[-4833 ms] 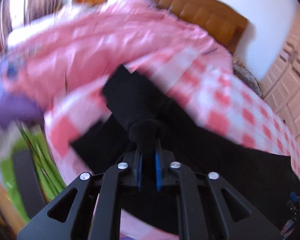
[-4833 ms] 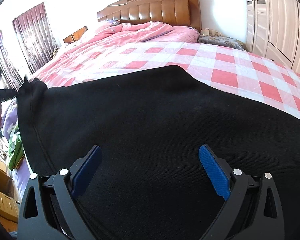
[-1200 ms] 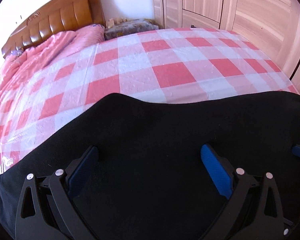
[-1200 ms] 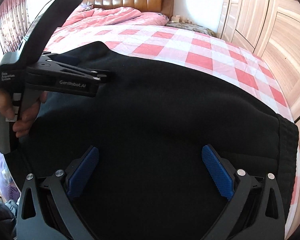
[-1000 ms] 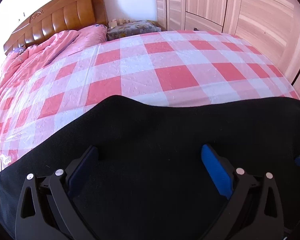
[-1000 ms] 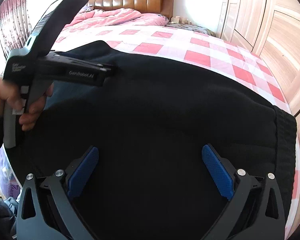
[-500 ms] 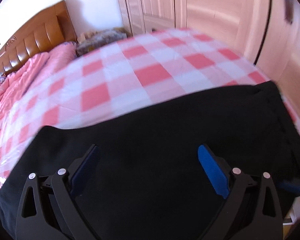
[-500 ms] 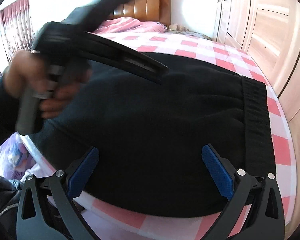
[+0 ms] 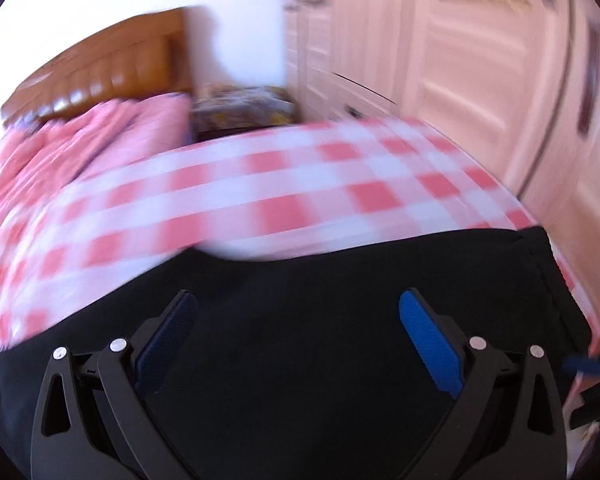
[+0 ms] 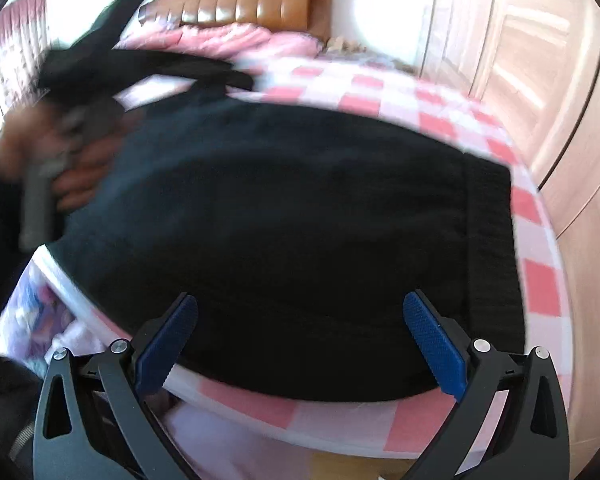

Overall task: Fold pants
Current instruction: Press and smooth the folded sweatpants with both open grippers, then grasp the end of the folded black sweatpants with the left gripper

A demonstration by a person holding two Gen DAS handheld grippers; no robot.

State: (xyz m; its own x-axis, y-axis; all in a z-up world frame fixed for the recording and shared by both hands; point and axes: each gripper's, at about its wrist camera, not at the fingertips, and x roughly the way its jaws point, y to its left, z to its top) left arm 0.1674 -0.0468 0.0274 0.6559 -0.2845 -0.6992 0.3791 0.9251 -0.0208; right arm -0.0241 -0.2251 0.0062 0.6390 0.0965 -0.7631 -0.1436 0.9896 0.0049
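Right wrist view: black pants (image 10: 284,216) lie flat on the bed (image 10: 540,284), near its foot edge, on the pink-and-white checked sheet. Ribbed waistband (image 10: 488,248) at the right end. Cloth forms one broad dark block; looks like a fold already made, though layers cannot be counted in the blur. Right hand-held gripper (image 10: 300,344) hovers above the near edge, jaws spread wide, nothing between them. Left hand-held gripper (image 10: 148,60) shows as a dark smear over the far left end of the pants, the person's hand (image 10: 72,160) on its handle.

Left wrist view: left hand-held gripper (image 9: 298,340) also spread wide, empty, above the pants (image 9: 300,360). Heavy motion blur. Wooden headboard (image 9: 112,72) and wardrobe doors (image 9: 480,60) behind.

Judgement: task partway, perhaps past the lengthwise fold. Left to do, probably: grip one end, bring it across to the waistband, smooth flat. Neither gripper has hold of cloth now.
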